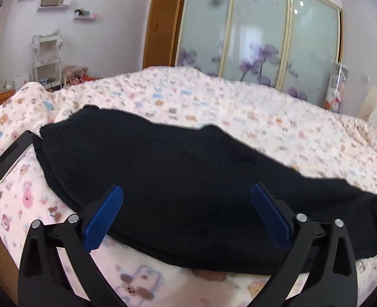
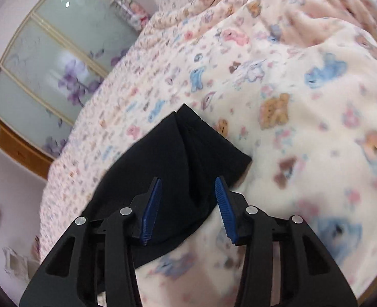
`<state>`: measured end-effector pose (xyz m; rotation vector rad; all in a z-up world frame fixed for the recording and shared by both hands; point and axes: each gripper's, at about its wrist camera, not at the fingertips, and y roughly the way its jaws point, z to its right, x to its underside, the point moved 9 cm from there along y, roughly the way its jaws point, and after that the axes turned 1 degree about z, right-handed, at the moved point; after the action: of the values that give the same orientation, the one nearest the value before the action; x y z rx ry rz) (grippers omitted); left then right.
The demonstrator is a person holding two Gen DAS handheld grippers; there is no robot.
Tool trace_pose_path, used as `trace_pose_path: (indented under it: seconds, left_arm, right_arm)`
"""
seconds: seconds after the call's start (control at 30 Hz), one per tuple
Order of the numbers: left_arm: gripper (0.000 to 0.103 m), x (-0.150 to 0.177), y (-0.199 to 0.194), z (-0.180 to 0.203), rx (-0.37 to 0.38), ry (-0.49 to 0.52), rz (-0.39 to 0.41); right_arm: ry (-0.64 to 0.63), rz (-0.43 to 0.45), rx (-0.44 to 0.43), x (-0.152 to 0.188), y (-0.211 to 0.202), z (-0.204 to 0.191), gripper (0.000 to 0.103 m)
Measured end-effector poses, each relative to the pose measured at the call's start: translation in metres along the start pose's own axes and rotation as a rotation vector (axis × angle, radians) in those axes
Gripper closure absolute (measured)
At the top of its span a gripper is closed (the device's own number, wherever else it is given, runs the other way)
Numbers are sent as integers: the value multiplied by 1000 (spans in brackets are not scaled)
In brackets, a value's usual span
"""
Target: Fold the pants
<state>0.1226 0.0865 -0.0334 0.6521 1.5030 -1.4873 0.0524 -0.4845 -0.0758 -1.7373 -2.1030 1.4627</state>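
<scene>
Black pants point(image 1: 178, 179) lie flat along the bed, stretching from the left to the right in the left wrist view. My left gripper point(image 1: 187, 192) is open, its blue pads point(image 1: 104, 217) spread wide just above the near edge of the pants, holding nothing. In the right wrist view one end of the pants point(image 2: 178, 158) lies on the blanket with a raised fold. My right gripper point(image 2: 188, 183) is open over that end, its blue pads point(image 2: 152, 212) either side of the cloth's edge.
A pink cartoon-print blanket point(image 1: 265, 117) covers the bed. A black phone point(image 1: 12, 156) lies on it by the pants' left end. A wardrobe with frosted floral doors point(image 1: 260, 35) stands behind the bed; shelves point(image 1: 46, 58) stand at the far left.
</scene>
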Motion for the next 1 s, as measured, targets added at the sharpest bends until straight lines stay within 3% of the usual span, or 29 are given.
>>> trace_pose_path:
  seconds: [0.1,0.2,0.3,0.37,0.47,0.53,0.6,0.7,0.8,0.87,0.93,1.0]
  left_arm:
    - [2,4,4,-11,-1,-49,-25]
    - [2,10,12,-25,-1,-122,-68]
    - [2,16,19,-33,5,-169,-98]
    - [2,16,18,-33,5,-173,-94]
    - [2,16,17,-33,-11,-157,-88]
    - [2,15,17,-33,-13,-158,-85]
    - [2,15,16,-34,-20,-162,-82]
    - [2,14,15,-36,-29,-165,-75]
    - [2,12,13,-37,-31,-166,-65]
    - [2,11,12,-37,-23,-170,-61]
    - [2,10,11,-36,-15,-169,-55]
    - [2,6,7,-35,-8,-165,-29]
  right_arm:
    - [-110,-64,59,13,18,-7,58]
    - [-252,-73,170,26,22,-7,79]
    - [-314,-59,168,21,16,-13,83]
    - [-375,-7,200,7,4,-19,85]
    - [-469,140,281,-24,-23,-28,86]
    - [-477,188,302,-38,-34,-24,86]
    - [-444,167,315,-42,-24,-12,86]
    - [-432,28,378,-18,21,23,86]
    - [-464,46,386,-16,20,22,81]
    - [-475,19,393,-18,16,22,57]
    - [-474,67,430,-24,4,20,48]
    - [-488,168,434,-30,-20,5,44]
